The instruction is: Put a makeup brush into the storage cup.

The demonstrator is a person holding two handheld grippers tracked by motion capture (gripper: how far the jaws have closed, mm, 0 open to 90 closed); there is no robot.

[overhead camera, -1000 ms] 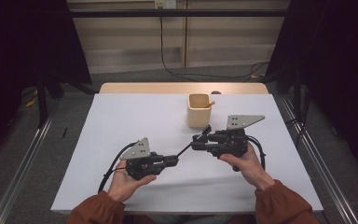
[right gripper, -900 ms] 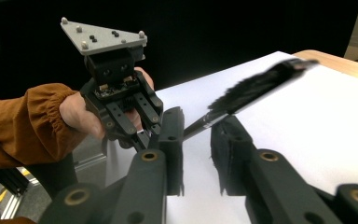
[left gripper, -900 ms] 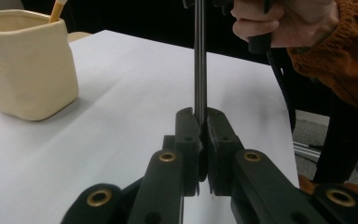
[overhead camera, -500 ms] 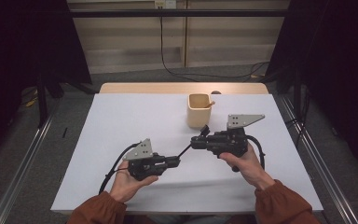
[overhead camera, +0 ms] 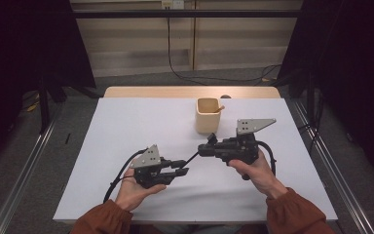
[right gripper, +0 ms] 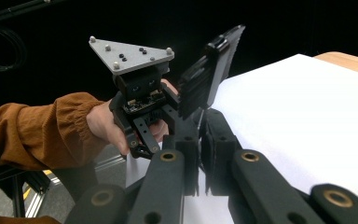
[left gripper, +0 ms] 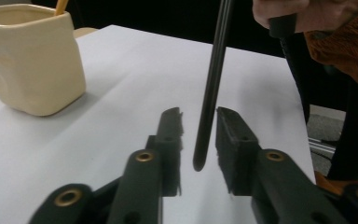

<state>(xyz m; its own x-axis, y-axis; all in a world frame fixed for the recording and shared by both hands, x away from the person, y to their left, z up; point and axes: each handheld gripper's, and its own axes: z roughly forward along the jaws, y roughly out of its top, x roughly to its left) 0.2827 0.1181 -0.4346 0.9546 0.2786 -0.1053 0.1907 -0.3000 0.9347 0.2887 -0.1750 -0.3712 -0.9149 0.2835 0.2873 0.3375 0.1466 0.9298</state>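
My right tongs (overhead camera: pixel 208 148) clamped on black stick (left gripper: pixel 212 88), table middle, near cup (overhead camera: pixel 208 116). My left tongs (overhead camera: pixel 183 167) just opening, stick loose between pads. Keep right grip firm, back left away straight, don't nudge stick.

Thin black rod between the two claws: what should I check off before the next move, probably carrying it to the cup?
1. Right claw gripping the thin black rod: ok. Its jaws have just been closing and now stand shut on the rod's far end.
2. Left claw released: ok. Its jaws have just been opening, and the rod sits between them with a gap on each side.
3. Rod's free end off the white table: cannot tell.
4. Cream square cup upright, mouth open: ok. A wooden stick leans inside it.
5. Table between right claw and cup bare: ok.
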